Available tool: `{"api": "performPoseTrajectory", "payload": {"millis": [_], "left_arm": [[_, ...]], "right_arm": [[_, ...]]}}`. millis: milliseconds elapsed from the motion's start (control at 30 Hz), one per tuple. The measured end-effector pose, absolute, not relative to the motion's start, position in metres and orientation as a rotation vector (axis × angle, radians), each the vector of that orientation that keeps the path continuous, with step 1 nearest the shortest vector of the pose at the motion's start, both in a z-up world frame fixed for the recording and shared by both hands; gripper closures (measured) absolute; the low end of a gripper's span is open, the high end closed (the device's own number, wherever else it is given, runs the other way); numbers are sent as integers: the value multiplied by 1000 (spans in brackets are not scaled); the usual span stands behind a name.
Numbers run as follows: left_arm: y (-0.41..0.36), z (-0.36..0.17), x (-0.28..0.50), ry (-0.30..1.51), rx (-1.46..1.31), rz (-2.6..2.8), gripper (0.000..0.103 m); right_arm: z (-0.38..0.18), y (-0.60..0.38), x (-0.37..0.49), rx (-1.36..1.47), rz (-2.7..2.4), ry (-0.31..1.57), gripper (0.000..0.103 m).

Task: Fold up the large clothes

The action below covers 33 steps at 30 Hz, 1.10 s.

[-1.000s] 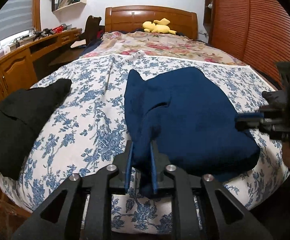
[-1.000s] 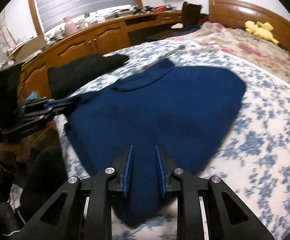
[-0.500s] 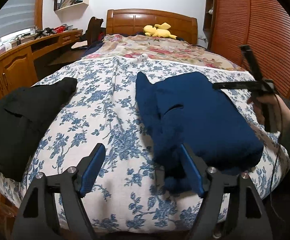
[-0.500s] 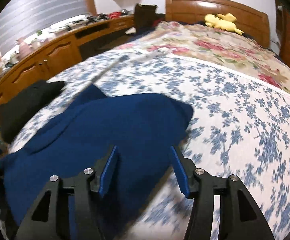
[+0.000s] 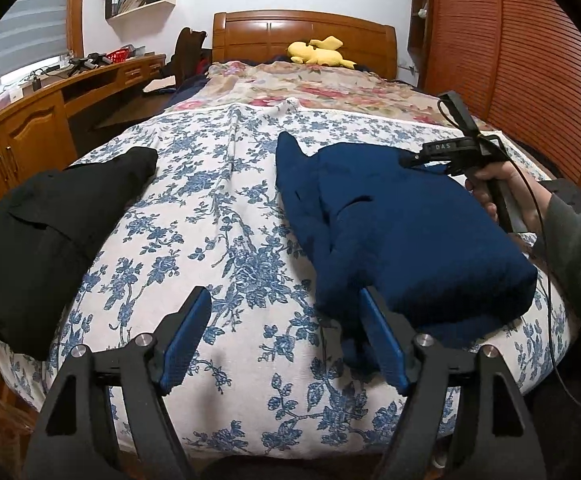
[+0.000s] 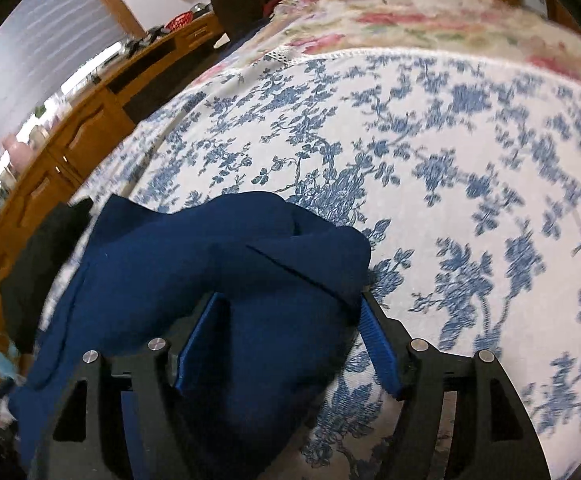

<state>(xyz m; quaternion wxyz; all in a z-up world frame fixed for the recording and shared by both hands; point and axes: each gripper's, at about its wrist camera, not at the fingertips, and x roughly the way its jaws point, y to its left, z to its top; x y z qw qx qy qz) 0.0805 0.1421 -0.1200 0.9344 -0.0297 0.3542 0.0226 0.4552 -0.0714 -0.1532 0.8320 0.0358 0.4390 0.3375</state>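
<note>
**Bed top, left to right: garments, open room, grippers**

Far left, I note a black garment (image 5: 50, 232) draped over the near-left edge of the bed (image 5: 218, 216), part of it hanging past the side towards the wooden cabinets (image 5: 14, 148).

Centre-left: a wide strip of bare blue-flowered bedspread between the black garment and the blue one, running from the near edge up to the pink-flowered cover (image 5: 314, 84). This is the largest open room I have on the near half.

Left gripper (image 5: 286, 336): I see its jaws standing wide apart over the bedspread, gripping nothing. Its right finger (image 5: 382, 344) lies against the near-left hanging corner of the blue garment (image 5: 410, 232); whether it touches, I cannot tell.

Centre-right: the blue garment, folded into a thick block, lies on the right half of the bed, its near edge close to the bed's near edge and its right side near the right edge.

Right gripper (image 6: 290, 344): I read its jaws as opening, pads clear of the cloth, with a fold of the blue garment's far end between them. Beyond it the bedspread is bare to the pink-flowered cover. In the left view a hand (image 5: 498, 188) carries this gripper over the garment's far right.

Far right: the slatted wooden wardrobe doors (image 5: 530, 60) stand close along the bed.
</note>
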Motion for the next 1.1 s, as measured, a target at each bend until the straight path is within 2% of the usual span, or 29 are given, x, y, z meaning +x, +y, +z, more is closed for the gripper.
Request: {"api": "performPoseTrajectory", "payload": {"millis": [33, 167, 200, 300, 500, 733, 900, 1100], "left_arm": [[141, -119, 80, 726, -59, 45, 26], [136, -118, 77, 733, -53, 44, 26], [134, -118, 76, 733, -53, 42, 26], [129, -118, 73, 737, -54, 38, 26], [120, -119, 72, 736, -47, 38, 26], [112, -123, 81, 740, -57, 25, 26], [112, -126, 92, 752, -78, 16, 51], [115, -139, 102, 793, -114, 33, 53]], "right_arm": [[-155, -73, 461, 91, 725, 932, 34], [-151, -77, 457, 95, 786, 891, 84], [-147, -80, 453, 86, 795, 873, 89], [-136, -87, 439, 67, 796, 802, 94], [-119, -119, 402, 61, 761, 704, 96], [-113, -174, 373, 38, 683, 711, 96], [-116, -187, 369, 25, 661, 731, 95], [-125, -176, 381, -3, 631, 765, 92]]}}
